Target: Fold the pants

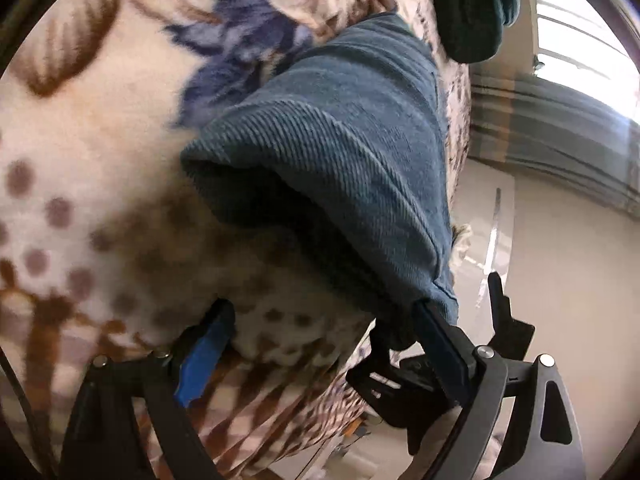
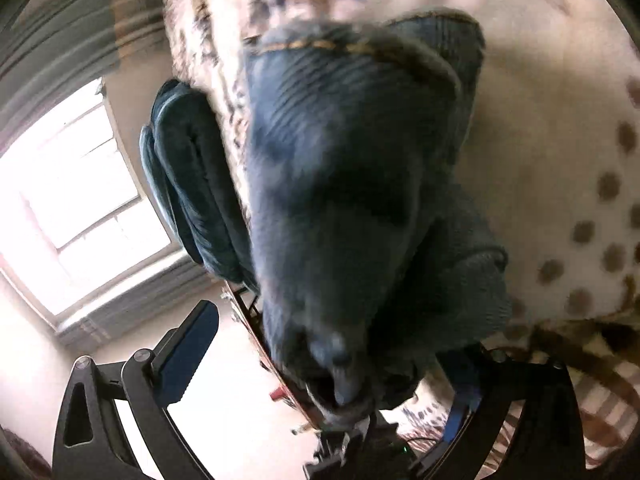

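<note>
One blue pants (image 1: 340,152) on one patterned blanket (image 1: 100,140), two tools

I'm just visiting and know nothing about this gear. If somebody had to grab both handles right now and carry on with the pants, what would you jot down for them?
Left tool: wide open, grips nothing; a corner of the blue corduroy pants drapes against its right finger.
Right tool: fingers spread wide, pants bunched between them close to the camera; blurred, so a grip cannot be confirmed.
Pants lie on the patterned blanket, near its edge, already doubled over with a rounded fold.
A darker green bundle sits at the blanket edge.
Left: flatten, finish folding, tidy.
</note>
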Demonstrator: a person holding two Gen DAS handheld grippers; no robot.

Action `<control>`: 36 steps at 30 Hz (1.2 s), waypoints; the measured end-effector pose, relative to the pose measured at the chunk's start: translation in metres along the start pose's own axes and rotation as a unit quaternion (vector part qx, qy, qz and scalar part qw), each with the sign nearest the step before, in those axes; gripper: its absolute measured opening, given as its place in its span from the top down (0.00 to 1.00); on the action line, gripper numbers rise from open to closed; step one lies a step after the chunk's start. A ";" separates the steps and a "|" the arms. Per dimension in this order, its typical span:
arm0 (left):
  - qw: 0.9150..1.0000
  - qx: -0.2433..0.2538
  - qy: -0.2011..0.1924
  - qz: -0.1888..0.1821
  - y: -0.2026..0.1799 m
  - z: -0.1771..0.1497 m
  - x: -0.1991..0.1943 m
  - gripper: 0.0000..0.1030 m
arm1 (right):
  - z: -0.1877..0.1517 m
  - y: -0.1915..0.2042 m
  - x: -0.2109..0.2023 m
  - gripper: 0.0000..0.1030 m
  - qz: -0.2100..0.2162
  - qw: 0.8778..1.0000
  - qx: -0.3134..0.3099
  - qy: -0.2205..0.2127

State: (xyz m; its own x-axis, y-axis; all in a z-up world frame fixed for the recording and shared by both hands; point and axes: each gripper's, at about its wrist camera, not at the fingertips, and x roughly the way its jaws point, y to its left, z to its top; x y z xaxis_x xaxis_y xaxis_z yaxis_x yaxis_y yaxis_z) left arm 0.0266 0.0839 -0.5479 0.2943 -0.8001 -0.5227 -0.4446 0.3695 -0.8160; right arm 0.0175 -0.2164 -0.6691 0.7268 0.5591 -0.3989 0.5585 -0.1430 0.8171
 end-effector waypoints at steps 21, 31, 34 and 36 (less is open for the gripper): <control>0.994 -0.079 -0.070 0.004 0.000 0.053 0.048 0.08 | 0.040 -0.034 0.065 0.02 -0.106 0.994 -0.012 0.027; 0.997 -0.053 -0.050 0.002 -0.009 0.055 0.047 0.08 | 0.046 -0.004 0.079 0.01 -0.055 0.997 -0.046 0.009; 0.995 -0.073 -0.063 0.008 -0.009 0.061 0.042 0.11 | 0.057 -0.015 0.092 0.02 -0.085 0.996 -0.015 0.008; 0.994 -0.086 -0.069 0.006 -0.018 0.061 0.036 0.20 | 0.060 -0.011 0.091 0.08 -0.091 0.996 0.013 0.005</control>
State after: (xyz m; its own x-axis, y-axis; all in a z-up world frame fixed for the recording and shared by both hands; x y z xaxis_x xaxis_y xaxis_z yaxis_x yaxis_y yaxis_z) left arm 0.0968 0.0778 -0.5675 0.3965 -0.7188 -0.5711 -0.5838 0.2827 -0.7611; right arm 0.1018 -0.2126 -0.7391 0.6092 0.5854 -0.5349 0.6906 -0.0600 0.7208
